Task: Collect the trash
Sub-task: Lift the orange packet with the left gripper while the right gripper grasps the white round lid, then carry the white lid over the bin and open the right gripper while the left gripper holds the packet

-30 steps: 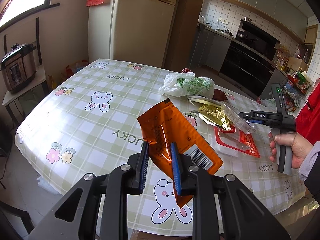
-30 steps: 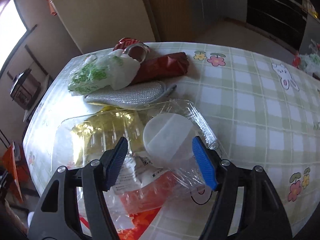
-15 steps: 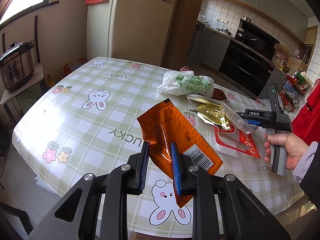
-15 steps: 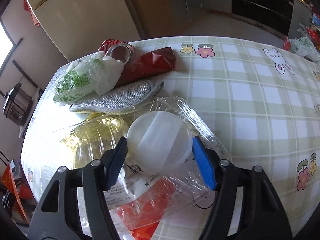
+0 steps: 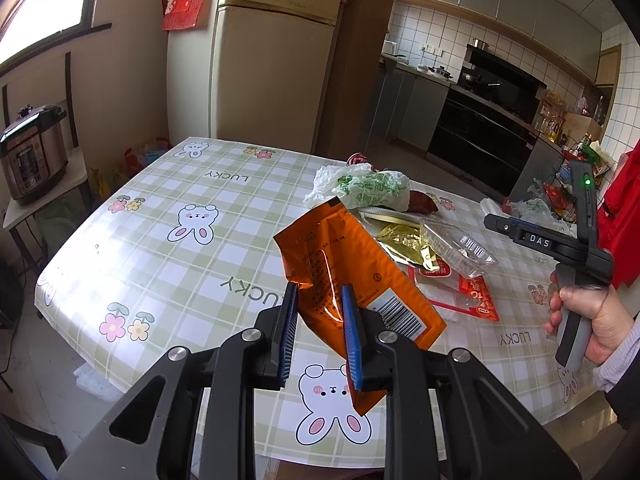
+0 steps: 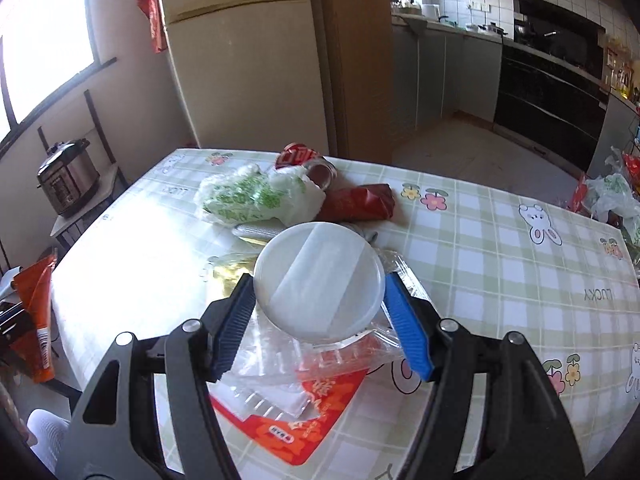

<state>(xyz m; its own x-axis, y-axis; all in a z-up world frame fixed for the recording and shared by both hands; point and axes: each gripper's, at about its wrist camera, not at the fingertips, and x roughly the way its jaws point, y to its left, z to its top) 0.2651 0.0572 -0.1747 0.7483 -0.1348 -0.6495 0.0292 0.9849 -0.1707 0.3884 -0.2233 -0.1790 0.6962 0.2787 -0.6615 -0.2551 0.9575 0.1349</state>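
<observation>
Over the near edge of the checked surface (image 5: pixel 168 240), the left gripper (image 5: pixel 318 312) is held up with its jaws clamped on an orange pouch (image 5: pixel 352 280). Pouch hangs clear of the cloth, barcode end low, torn top up and tilted toward the far side.

Right gripper (image 6: pixel 320 300) is held above the trash pile. Its jaws are pressed on either side of a white round lid (image 6: pixel 320 280), one pad on each edge; the lid's flat face fills the wrist view. In the left view the same gripper (image 5: pixel 536 240) sits at the right edge, gripped by a bare hand (image 5: pixel 588 320); the jaw tips are not readable from there.

Below the lid, on the surface: a clear plastic tray (image 6: pixel 280 364) lying over a red-and-white wrapper (image 6: pixel 316 432). Just beyond, a gold foil wrapper (image 5: pixel 404 244), partly covered by the tray. Farther back, a white bag (image 6: pixel 256 196) with green print, crumpled, resting on a silver flat pouch (image 6: pixel 256 232). Touching the bag's far side, a red can (image 6: pixel 308 162) on its side, open end facing this way. Beside it, a dark red packet (image 6: pixel 360 202).

Off the surface: a fridge (image 5: pixel 272 80) against the wall, a pressure cooker (image 5: pixel 30 152) on a low stand at left.
</observation>
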